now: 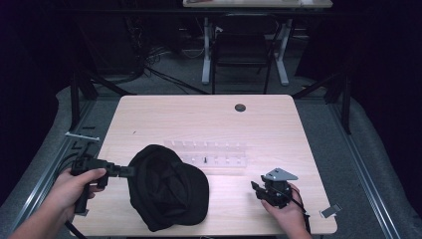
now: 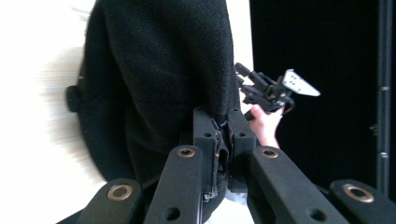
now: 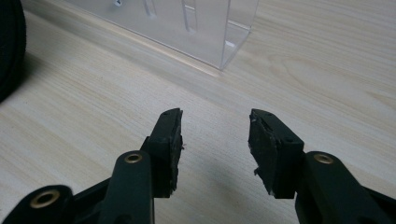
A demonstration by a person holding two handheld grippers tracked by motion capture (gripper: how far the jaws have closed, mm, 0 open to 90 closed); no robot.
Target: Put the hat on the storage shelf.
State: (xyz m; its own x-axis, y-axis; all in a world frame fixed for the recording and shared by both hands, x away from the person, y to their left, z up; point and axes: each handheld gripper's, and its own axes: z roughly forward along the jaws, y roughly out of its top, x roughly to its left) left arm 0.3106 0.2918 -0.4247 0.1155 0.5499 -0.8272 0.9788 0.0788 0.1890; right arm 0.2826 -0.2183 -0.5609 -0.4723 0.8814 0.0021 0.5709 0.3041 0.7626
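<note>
High view. Pale wood worktop [image 1: 164,117] at frame centre. Black cap [image 1: 166,186], lower centre-left, lying on the worktop, its left rim pinched by the left gripper [image 1: 130,171], which a hand [image 1: 74,189] holds level from the lower left. Clear plastic rack [image 1: 211,154], centre, just beyond the cap; a row of small slots along it, one small dark item in it, too small to identify. Right gripper [image 1: 256,188], lower right, held in a hand [image 1: 286,214] just above the worktop, well apart from the cap; grey three-cornered plate on top. Small grey clip-like piece [image 1: 331,211] near the lower right corner of the worktop. No legible writing.

Left gripper view. Jaws pressed together on the black knitted fabric of the cap [image 2: 159,70], which runs up the centre of frame; the right gripper [image 2: 247,84] and its hand at centre right.

Right gripper view. Jaws spread, nothing between them, over bare wood [image 3: 93,107]. Clear rack [image 3: 187,28] at top centre; cap edge [image 3: 9,51] at upper left. No labels readable.
</note>
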